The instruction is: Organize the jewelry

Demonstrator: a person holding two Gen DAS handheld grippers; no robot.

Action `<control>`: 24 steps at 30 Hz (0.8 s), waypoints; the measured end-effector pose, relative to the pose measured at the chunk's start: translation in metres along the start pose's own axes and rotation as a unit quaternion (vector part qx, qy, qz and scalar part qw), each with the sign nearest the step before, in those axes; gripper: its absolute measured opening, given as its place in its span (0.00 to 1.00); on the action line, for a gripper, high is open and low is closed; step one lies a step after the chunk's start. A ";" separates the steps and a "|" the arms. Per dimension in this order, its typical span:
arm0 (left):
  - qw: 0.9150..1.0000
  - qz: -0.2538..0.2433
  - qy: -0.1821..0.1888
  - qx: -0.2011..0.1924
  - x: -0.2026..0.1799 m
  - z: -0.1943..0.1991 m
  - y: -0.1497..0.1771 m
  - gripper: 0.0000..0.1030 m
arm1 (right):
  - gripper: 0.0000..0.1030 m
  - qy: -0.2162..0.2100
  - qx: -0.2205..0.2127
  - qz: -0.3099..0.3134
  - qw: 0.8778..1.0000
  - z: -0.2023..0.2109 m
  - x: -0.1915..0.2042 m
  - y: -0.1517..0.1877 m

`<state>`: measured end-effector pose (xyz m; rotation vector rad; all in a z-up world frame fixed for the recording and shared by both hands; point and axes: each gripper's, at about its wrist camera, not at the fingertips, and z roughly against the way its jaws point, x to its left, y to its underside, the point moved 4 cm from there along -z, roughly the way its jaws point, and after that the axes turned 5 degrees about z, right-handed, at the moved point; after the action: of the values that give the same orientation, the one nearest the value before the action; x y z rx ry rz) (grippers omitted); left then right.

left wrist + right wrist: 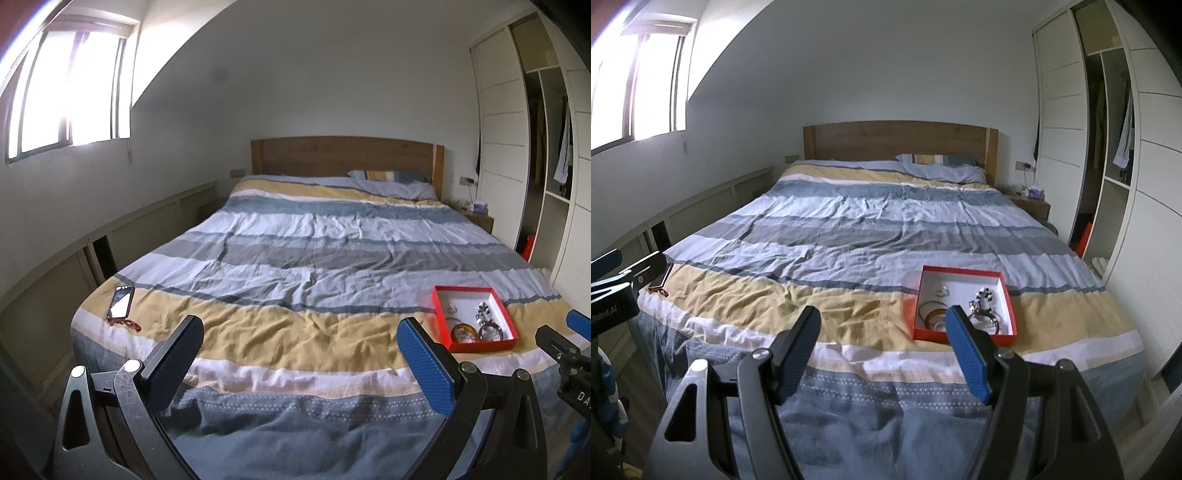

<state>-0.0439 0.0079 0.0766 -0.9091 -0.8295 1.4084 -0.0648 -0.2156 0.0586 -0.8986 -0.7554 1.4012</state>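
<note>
A red box with a white inside (439, 306) (919, 295) lies on the striped bedspread near the foot of the bed. It holds jewelry: an amber bangle (463, 329) (932, 315), a dark bracelet (489, 331), a beaded piece (482, 308) (982, 297) and a small ring (942, 291). My left gripper (301, 334) is open and empty, above the bed's foot, left of the box. My right gripper (882, 323) is open and empty, just short of the box, its blue finger in front of the box's near side.
A phone in a red case (120, 301) with a red strap lies at the bed's front left corner. The bed (314, 236) has a wooden headboard and a pillow. A nightstand and an open wardrobe (1108, 147) stand on the right. A window is at left.
</note>
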 end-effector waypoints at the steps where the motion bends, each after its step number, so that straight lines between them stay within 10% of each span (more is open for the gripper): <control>1: 1.000 0.000 0.000 0.003 0.000 -0.002 0.001 0.99 | 0.67 0.001 0.003 -0.002 1.000 -0.002 -0.001 0.002; 24: 0.998 -0.033 0.022 0.050 -0.036 -0.040 0.017 0.99 | 0.67 0.040 0.036 -0.028 0.998 -0.037 -0.037 0.021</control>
<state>-0.0157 -0.0304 0.0457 -0.8258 -0.7427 1.3570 -0.0445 -0.2566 0.0250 -0.8658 -0.6599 1.3268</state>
